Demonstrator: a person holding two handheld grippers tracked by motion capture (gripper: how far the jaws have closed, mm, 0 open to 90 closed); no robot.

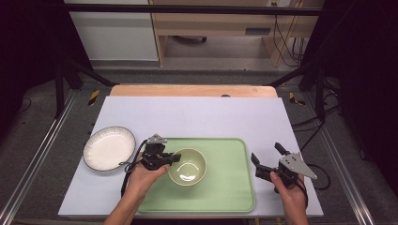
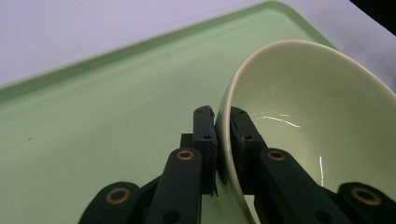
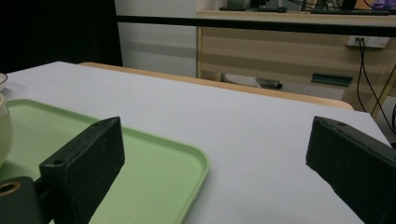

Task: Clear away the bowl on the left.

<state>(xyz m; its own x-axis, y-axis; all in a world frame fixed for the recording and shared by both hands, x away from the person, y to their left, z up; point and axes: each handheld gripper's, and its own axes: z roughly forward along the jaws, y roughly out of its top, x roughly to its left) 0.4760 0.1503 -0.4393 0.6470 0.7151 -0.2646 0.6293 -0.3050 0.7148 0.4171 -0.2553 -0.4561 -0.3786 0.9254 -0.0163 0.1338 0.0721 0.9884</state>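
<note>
Green tray (image 1: pixel 230 187) on white tabletop (image 1: pixel 197 115)

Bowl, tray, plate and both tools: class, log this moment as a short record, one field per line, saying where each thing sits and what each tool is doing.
bowl: pale green, on the tray, rim pinched by the left tool
tray: green, on the white mat
plate: white, on the mat, left of the tray, off it
left tool: shut on the bowl's rim, one jaw inside, one outside
right tool: open, holding nothing, at the tray's right edge
mat: white, covers the wooden table
</note>
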